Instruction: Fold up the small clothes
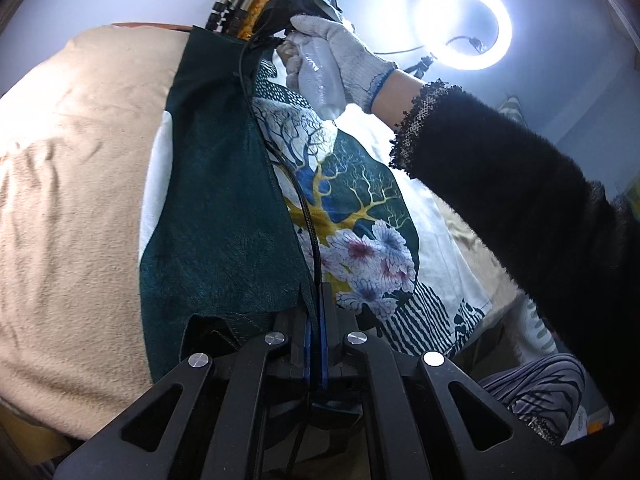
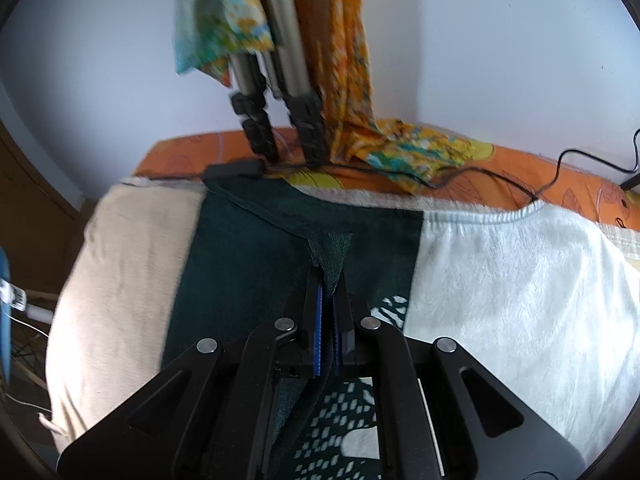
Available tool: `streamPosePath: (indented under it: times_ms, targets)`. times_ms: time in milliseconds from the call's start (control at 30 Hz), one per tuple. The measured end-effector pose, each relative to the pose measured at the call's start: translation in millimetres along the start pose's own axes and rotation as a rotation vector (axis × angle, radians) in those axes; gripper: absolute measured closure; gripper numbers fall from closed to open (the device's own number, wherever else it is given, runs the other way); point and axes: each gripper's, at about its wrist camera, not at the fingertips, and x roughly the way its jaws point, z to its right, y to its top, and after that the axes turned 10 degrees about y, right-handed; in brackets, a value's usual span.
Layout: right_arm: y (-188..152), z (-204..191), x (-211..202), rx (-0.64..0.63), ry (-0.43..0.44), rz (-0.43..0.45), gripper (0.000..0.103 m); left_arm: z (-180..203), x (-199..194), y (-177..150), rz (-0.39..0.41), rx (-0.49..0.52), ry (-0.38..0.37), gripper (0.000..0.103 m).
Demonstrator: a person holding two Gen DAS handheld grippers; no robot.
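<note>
A small top lies on a beige blanket (image 1: 72, 200). Its white front carries a tree and flower print (image 1: 360, 232), and a dark green flap (image 1: 224, 208) of it is folded over the left part. In the left wrist view my left gripper (image 1: 316, 294) is shut on the near edge of that green flap. In the right wrist view my right gripper (image 2: 329, 278) is shut on a pinched peak of the same green cloth (image 2: 256, 264), with the top's white fuzzy part (image 2: 520, 288) to its right. A gloved hand (image 1: 340, 52) holds the right gripper at the flap's far end.
A black fuzzy sleeve (image 1: 520, 208) reaches in from the right. A ring light (image 1: 464, 26) glares beyond it. Tripod legs (image 2: 280, 92) and orange patterned cloth (image 2: 344, 60) stand at the far edge of the bed on an orange sheet (image 2: 520, 176), where a black cable (image 2: 500, 180) runs.
</note>
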Motion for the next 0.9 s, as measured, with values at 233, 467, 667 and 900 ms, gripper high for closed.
streamPosePath:
  times_ms: [233,467,667,900]
  targets:
    - [-9.6,22.8,-38.5,0.040,-0.047,0.056,0.049,14.6,-0.2,-5.2,-0.029,0.065,0.022,0.088]
    - [-33.5,31.6,-131.7,0.067,0.009,0.135,0.048,33.1,-26.2,-17.8,0.016,0.156,0.002,0.085]
    - [-82.0,28.9,-219.3,0.050,0.047,0.179,0.048,46.5,-60.2,-37.3,0.070,0.247,-0.059,0.077]
    - [-158.8,33.6,-303.8,0.017,0.043,0.209,0.048,17.8,-79.7,-45.5,0.114,0.193,0.020,0.077]
